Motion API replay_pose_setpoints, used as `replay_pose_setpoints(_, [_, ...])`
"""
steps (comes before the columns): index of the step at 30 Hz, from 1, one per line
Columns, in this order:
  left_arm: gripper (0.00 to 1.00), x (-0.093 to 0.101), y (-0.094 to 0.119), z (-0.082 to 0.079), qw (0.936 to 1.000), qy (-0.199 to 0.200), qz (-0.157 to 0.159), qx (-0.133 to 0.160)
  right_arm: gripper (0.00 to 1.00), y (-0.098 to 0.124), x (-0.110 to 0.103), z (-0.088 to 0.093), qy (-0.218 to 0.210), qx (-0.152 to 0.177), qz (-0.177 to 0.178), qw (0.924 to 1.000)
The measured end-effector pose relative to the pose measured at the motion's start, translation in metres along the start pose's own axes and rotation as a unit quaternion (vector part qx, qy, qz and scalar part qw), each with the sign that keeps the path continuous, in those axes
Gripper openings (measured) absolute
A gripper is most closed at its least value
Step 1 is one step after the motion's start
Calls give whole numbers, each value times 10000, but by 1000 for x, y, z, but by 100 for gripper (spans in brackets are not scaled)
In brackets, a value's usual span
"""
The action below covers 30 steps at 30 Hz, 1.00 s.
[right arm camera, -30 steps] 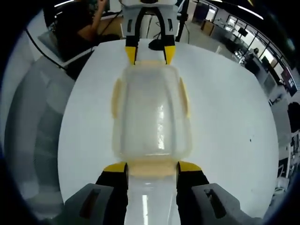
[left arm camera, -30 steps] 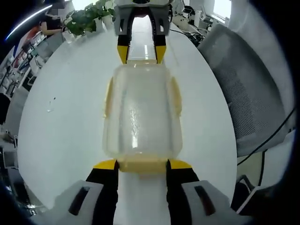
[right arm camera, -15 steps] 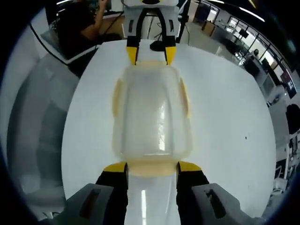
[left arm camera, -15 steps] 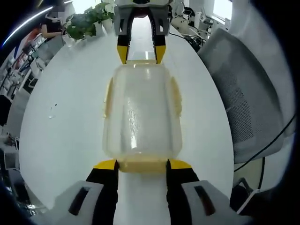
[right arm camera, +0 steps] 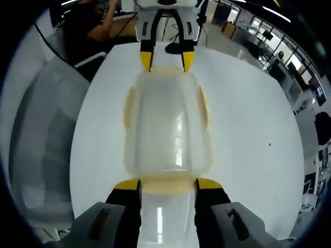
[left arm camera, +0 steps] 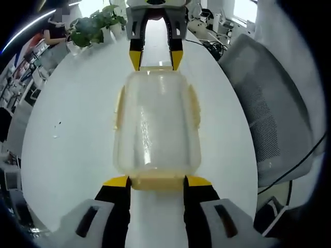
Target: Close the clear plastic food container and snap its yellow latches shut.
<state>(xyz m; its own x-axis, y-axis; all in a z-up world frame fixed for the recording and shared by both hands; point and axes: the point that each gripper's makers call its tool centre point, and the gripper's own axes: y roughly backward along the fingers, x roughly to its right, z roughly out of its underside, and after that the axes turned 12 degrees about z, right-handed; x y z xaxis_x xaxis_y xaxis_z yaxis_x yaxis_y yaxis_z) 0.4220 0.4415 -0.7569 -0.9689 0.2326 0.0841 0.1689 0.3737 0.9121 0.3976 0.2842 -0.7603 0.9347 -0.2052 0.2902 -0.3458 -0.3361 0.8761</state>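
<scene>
The clear plastic container (left arm camera: 156,124) has its lid on and lies lengthwise between my two grippers over the white table (left arm camera: 67,134). Pale yellow latches (left arm camera: 120,106) lie flat along both long sides. My left gripper (left arm camera: 157,182) holds the near end, its yellow-tipped jaws flanking the end latch (left arm camera: 157,184). The right gripper (left arm camera: 155,59) faces it and holds the far end. In the right gripper view the same container (right arm camera: 166,124) sits between my right gripper (right arm camera: 168,184) and the left gripper (right arm camera: 166,61).
A grey mesh chair (left arm camera: 279,113) stands beside the round table, also seen as the chair (right arm camera: 41,139). A potted plant (left arm camera: 93,26) is at the table's far edge. A seated person (right arm camera: 98,26) is beyond the table. A small dark speck (right arm camera: 268,144) lies on the tabletop.
The room and table have drifted slightly in both views while the container and both grippers keep the same places. Both grips look unchanged.
</scene>
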Motion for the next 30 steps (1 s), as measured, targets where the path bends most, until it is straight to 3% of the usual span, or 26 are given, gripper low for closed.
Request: replay_pose_setpoints(30, [39,-5,-17,-59,9997,-241,92,38,39,25,-1,55,-219,-33,97,9997])
